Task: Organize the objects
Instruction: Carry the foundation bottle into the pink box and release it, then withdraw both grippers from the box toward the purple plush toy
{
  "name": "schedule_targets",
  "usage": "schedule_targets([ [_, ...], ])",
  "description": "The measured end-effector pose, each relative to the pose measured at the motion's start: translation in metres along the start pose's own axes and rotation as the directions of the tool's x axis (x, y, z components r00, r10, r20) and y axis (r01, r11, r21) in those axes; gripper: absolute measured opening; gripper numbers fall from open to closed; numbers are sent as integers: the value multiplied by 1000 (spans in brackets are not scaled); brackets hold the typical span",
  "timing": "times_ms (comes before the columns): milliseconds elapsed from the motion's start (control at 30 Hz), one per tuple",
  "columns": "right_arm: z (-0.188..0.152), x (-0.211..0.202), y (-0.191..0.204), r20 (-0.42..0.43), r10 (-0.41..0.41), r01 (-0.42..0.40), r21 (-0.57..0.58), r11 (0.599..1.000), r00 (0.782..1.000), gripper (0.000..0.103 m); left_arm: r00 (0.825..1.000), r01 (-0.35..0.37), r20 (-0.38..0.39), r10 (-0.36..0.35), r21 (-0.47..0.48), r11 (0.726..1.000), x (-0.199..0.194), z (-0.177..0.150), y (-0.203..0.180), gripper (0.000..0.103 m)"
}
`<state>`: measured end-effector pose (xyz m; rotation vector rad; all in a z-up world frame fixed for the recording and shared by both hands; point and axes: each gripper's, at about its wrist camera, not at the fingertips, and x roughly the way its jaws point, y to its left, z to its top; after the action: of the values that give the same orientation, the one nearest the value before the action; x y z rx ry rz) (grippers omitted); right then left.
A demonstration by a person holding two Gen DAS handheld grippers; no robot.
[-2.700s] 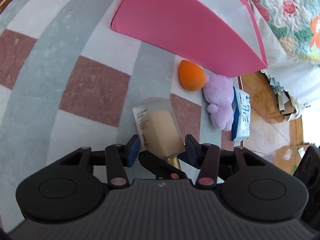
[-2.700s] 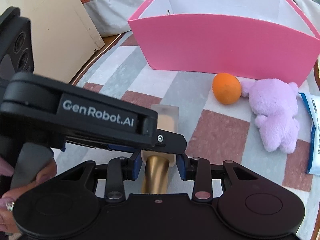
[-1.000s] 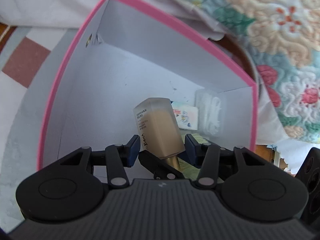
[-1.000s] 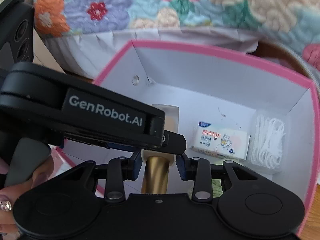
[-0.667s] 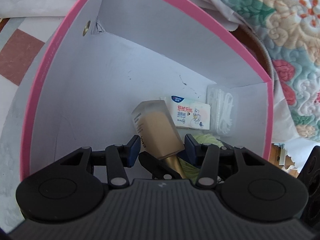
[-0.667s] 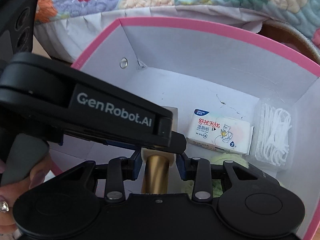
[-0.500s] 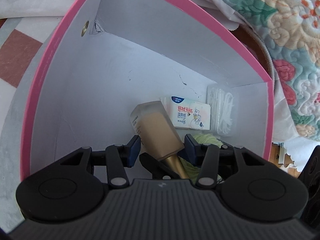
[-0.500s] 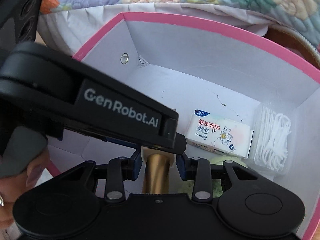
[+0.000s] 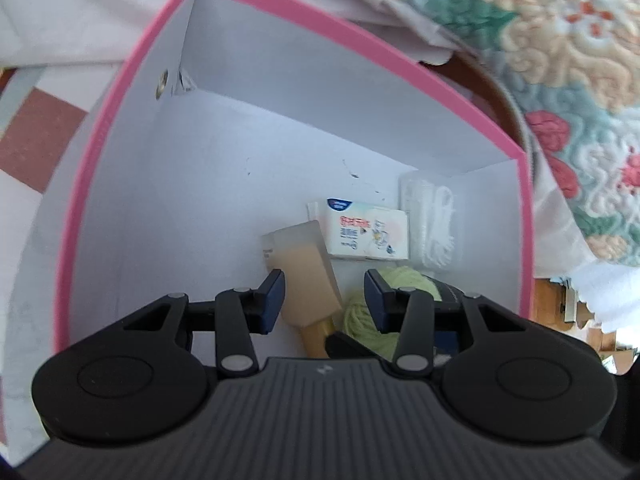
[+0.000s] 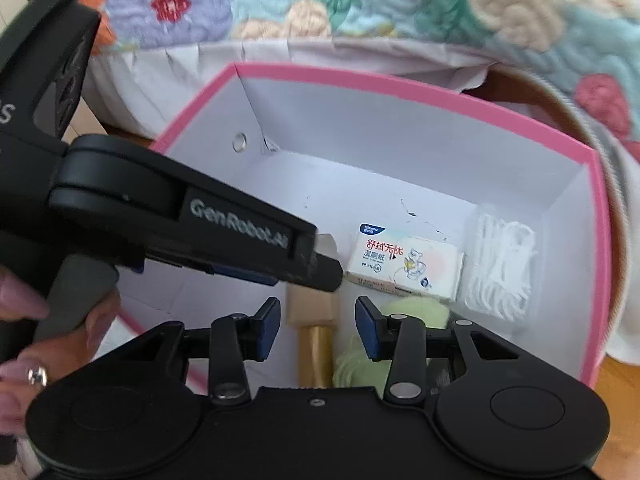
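Observation:
A frosted beige bottle (image 9: 306, 270) with a gold cap (image 10: 316, 346) lies on the floor of the pink box (image 9: 360, 68), beside a tissue pack (image 9: 366, 236). My left gripper (image 9: 325, 296) hovers over it. Its jaws are closing, but a gap shows on the bottle's right side and the pads do not press it. My right gripper (image 10: 317, 326) straddles the gold cap with its jaws opening and clear gaps on both sides. In the right wrist view the left gripper's body crosses over the bottle (image 10: 312, 308) and hides its upper half.
Inside the box (image 10: 400, 84) are the tissue pack (image 10: 404, 266), a clear pack of white picks (image 10: 500, 264) in the right corner, and pale green yarn (image 10: 412, 312) near the front. A floral quilt (image 10: 360, 0) hangs behind. A checked rug (image 9: 36, 140) lies to the left.
The bottle, gripped by both grippers before, has dropped free and lies lower in the box. The right jaws have spread off the gold cap. Both views have pulled back a little.

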<state>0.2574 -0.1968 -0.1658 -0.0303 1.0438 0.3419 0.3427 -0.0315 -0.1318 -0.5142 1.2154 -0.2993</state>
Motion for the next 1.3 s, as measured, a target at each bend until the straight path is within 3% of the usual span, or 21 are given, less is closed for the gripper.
schedule_targets([
  [200,-9,-55,16,89,-19,22,-29,999,996,49,999,-31,25,29,80,996,-44,-8,-16,46],
  [333,-17,-92,28,140,-13,19,-42,999,990,50,998,-57,46,52,123,991,-77,-20,-28,54],
  [533,-17,-138,44,146,-2,13,-75,997,989,50,996,-85,50,76,201,976,-129,-42,-43,58],
  [733,-27,-184,61,162,-3,21,-106,994,987,53,992,-111,88,91,274,955,-179,-68,-66,62],
  [900,-41,-220,75,182,24,-2,-123,992,983,56,989,-128,113,92,376,918,-216,-97,-86,64],
  [1067,-55,-248,89,197,9,27,-181,983,980,64,988,-133,129,86,423,896,-238,-124,-98,65],
  [1300,-88,-265,92,198,11,31,-205,978,980,72,990,-108,122,64,397,911,-243,-151,-93,68],
])
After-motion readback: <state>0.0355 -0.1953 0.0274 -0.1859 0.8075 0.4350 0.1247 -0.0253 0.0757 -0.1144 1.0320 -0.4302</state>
